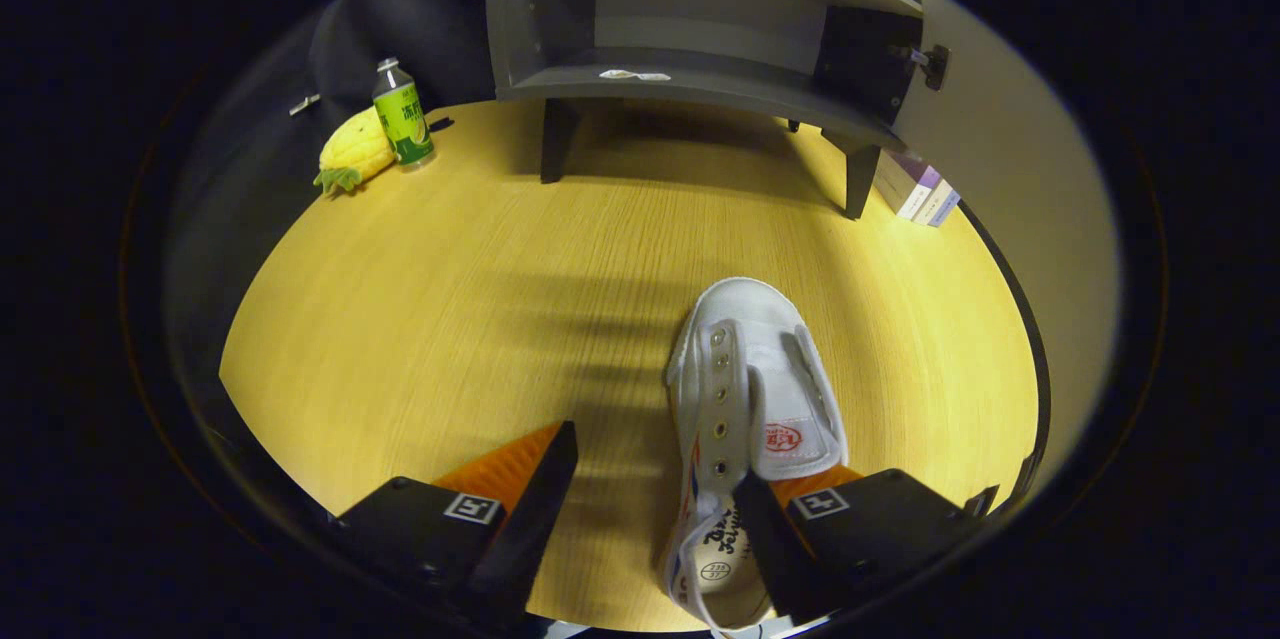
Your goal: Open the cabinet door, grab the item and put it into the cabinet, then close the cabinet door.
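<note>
A white canvas shoe (750, 359) lies on the wooden table (420, 319), toe pointing away toward the cabinet. My gripper (655, 464) is open, its fingers spread wide. The right finger sits over the shoe's heel opening. The left finger hovers over bare table, well apart from the shoe's side. Beyond the shoe, the grey cabinet (700, 29) stands on short legs at the far end of the table. Its door (1010, 149) is swung open to the right, and a hinge (935, 64) shows on it. A small white scrap (635, 75) lies on the cabinet's bottom shelf.
A green-labelled bottle (402, 114) and a yellow pineapple plush toy (355, 154) stand left of the cabinet. A few boxes (920, 191) lie by the cabinet's right leg. The table's edge curves close on the right, below the open door.
</note>
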A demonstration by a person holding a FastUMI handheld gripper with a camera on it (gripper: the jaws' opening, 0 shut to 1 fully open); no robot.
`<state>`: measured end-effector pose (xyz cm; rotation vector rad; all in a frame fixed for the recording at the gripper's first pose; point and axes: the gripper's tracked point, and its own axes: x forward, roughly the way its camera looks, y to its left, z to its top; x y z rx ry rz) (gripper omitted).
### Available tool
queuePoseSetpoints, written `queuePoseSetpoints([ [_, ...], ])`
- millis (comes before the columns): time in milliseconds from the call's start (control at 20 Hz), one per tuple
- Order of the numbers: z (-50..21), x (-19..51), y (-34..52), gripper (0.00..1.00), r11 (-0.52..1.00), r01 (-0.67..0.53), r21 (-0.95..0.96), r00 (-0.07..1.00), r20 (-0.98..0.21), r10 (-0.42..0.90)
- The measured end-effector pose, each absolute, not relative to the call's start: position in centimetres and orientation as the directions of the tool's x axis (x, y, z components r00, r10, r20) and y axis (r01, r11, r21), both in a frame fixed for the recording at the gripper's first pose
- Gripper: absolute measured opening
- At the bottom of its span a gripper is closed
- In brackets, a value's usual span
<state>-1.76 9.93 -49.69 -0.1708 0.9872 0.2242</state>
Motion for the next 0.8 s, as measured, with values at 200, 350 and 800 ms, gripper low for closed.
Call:
queuePoseSetpoints([
  [200, -50.3, -1.5, 8.2, 0.33, 0.955, -0.281, -0.091, 0.536, -0.841, 0.078],
  [350, -50.8, -1.1, 8.2, 0.18, 0.963, -0.264, -0.047, 0.517, -0.850, 0.100],
  [800, -46.9, -1.0, 8.1, 0.05, 0.977, -0.213, 0.028, 0.550, -0.823, 0.143],
])
